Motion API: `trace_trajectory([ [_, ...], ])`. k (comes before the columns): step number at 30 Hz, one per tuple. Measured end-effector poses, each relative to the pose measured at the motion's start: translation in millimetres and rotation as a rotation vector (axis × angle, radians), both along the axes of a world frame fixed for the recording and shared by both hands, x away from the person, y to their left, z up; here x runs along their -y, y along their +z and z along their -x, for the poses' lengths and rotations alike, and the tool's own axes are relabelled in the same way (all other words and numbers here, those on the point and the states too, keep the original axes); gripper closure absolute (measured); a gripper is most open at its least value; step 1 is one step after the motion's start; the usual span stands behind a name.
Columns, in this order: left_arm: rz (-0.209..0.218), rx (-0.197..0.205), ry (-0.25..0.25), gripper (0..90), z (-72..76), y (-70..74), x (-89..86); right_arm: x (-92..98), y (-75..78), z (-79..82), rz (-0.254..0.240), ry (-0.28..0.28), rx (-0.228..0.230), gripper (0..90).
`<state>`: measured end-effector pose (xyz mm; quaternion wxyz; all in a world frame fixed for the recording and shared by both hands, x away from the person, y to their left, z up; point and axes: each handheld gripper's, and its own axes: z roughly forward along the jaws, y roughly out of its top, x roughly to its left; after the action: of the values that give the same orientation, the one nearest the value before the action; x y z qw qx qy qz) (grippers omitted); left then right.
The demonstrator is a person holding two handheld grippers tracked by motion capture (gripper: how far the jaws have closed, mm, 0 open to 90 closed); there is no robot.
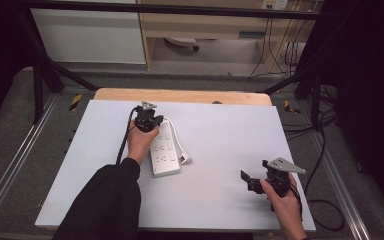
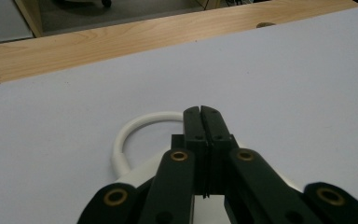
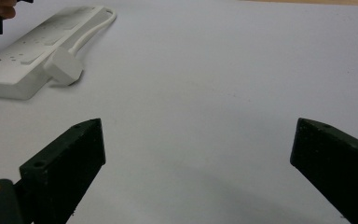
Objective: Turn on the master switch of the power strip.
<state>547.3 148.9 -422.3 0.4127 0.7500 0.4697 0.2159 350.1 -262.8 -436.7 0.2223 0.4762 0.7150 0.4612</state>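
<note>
The far end of the white power strip is hidden under the left gripper, left of centre in the high view; its long axis runs near-to-far, tilted slightly. Its cord loops back, the plug lying beside the near end. The left gripper's jaws are pressed together, empty. The right gripper, lower right, is spread wide above bare white table.
</note>
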Motion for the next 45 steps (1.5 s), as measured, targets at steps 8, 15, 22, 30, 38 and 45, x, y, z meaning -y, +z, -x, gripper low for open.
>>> trace_trajectory([
  [8,-0.003,-0.018,0.009,89.9,-1.4,-3.9,1.5,0.0,-0.1,-0.2,0.001,0.002,0.0,3.5],
  [15,-0.023,-0.024,-0.002,89.9,-1.2,-5.8,4.7,0.2,-0.1,-0.2,0.001,0.001,0.0,3.5],
  [22,-0.022,-0.031,0.005,89.9,-2.6,-7.8,3.1,0.2,-0.1,-0.2,0.001,0.001,0.0,3.5],
  [30,-0.027,-0.033,0.004,89.9,-2.9,-9.2,4.6,1.1,0.4,0.1,0.0,0.0,0.002,3.5],
  [38,-0.029,-0.033,0.003,89.9,-3.1,-10.9,7.2,1.1,0.5,0.2,-0.001,0.0,0.003,3.5],
  [45,-0.032,-0.033,0.006,89.9,-3.1,-11.0,6.8,0.8,0.4,0.2,0.0,0.002,0.001,3.5],
])
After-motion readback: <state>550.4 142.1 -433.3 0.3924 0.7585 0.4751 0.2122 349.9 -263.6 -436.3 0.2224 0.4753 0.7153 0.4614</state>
